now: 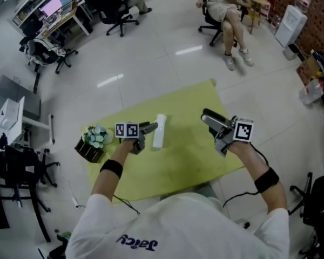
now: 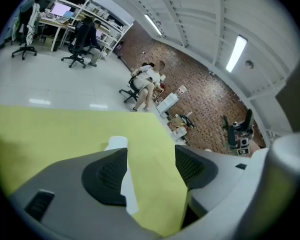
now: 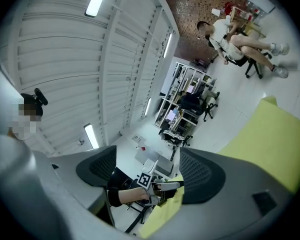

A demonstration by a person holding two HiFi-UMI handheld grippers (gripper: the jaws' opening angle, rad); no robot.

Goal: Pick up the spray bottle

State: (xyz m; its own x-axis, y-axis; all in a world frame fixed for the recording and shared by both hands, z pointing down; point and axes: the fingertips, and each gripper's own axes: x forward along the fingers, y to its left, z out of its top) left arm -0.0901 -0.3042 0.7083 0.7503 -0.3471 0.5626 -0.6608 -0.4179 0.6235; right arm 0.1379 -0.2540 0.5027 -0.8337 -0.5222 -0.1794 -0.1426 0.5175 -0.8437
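White spray bottle (image 1: 160, 129) is seen lying on its side on the yellow-green table (image 1: 189, 155), near the table's middle and a bit toward its far edge.

Left gripper (image 1: 151, 127) is held over the table just beside the bottle, tilted down at it. Its jaws are parted partway. In the left gripper view the bottle is seen ahead, partly hidden behind one jaw and reaching into the gap. The pads are not pressed on it and nothing is gripped.

Right gripper (image 1: 205, 116) is held over the right part of the table, well apart from the bottle. Its jaws are spread and nothing is held. Only the far-off left hand (image 3: 121, 196) and the room are seen through the gap.

A dark basket of pale flowers (image 1: 93, 142) is placed at the table's left corner. A seated person (image 1: 229, 4) is seen on a chair on the floor well beyond the table's far corner.
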